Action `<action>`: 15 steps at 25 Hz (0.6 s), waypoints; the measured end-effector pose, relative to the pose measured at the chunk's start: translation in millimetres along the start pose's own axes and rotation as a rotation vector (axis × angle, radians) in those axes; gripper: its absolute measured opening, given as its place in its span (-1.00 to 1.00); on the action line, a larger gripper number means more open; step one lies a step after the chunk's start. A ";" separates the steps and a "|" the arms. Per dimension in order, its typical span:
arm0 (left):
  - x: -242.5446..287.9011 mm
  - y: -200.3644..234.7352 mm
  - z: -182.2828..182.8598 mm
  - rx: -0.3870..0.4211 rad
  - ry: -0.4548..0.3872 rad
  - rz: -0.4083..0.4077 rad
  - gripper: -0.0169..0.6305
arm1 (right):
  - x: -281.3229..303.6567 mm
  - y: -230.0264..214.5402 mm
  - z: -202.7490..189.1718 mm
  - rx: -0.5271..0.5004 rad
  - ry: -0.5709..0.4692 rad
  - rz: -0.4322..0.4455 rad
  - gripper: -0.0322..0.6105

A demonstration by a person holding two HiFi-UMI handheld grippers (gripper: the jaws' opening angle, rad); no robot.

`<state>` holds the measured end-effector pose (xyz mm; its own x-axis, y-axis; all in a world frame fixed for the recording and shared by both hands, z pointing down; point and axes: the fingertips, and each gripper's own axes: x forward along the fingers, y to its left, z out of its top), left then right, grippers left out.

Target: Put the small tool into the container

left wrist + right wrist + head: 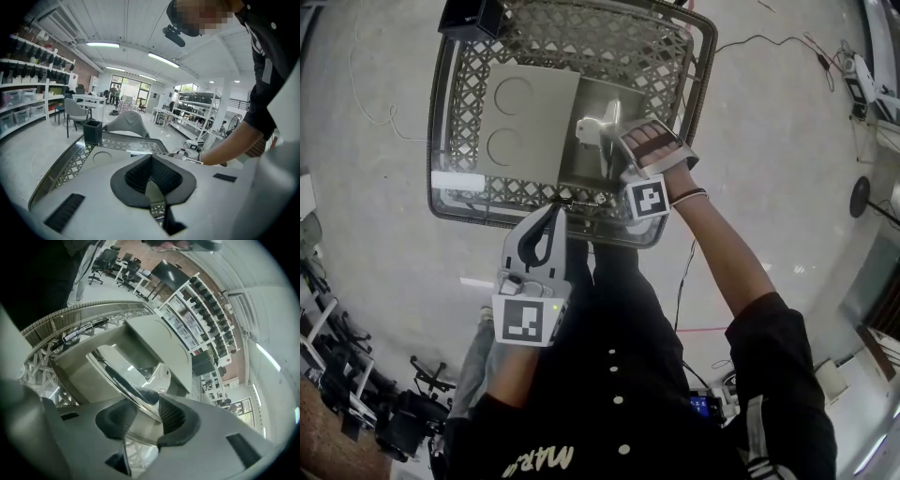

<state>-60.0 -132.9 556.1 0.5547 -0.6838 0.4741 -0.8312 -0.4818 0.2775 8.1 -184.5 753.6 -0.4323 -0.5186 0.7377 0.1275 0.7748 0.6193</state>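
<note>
A shiny metal container (581, 167) sits on the mesh-sided table next to a beige box (530, 117). My right gripper (617, 141) reaches into it from the right. In the right gripper view the jaws (149, 408) stand open, apart, with the container's bright rim (112, 373) running between the pads. A small white tool (161, 376) lies just past the fingertips, inside the container, and shows as a white shape (600, 125) from above. My left gripper (551, 214) hangs at the table's near edge, its tips (151, 158) together and holding nothing.
The table (455, 103) has a raised lattice rim and a glass top. A black square cup (473, 17) stands at its far left corner. A black pen (79, 332) lies on the glass. Cables trail over the floor at the right.
</note>
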 end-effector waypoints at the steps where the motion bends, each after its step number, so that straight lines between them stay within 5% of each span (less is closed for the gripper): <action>1: -0.1 0.1 0.1 0.000 -0.001 0.000 -0.87 | 0.1 0.1 0.2 -0.001 0.005 0.013 -0.42; 15: -3.2 2.5 2.4 -0.013 -0.009 0.004 -0.87 | -7.1 15.0 8.7 -0.041 0.037 0.220 -0.26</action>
<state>-63.7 -133.3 553.3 0.5514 -0.6910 0.4674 -0.8339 -0.4719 0.2860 5.3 -166.0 755.3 -0.3568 -0.3519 0.8654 0.2513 0.8560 0.4517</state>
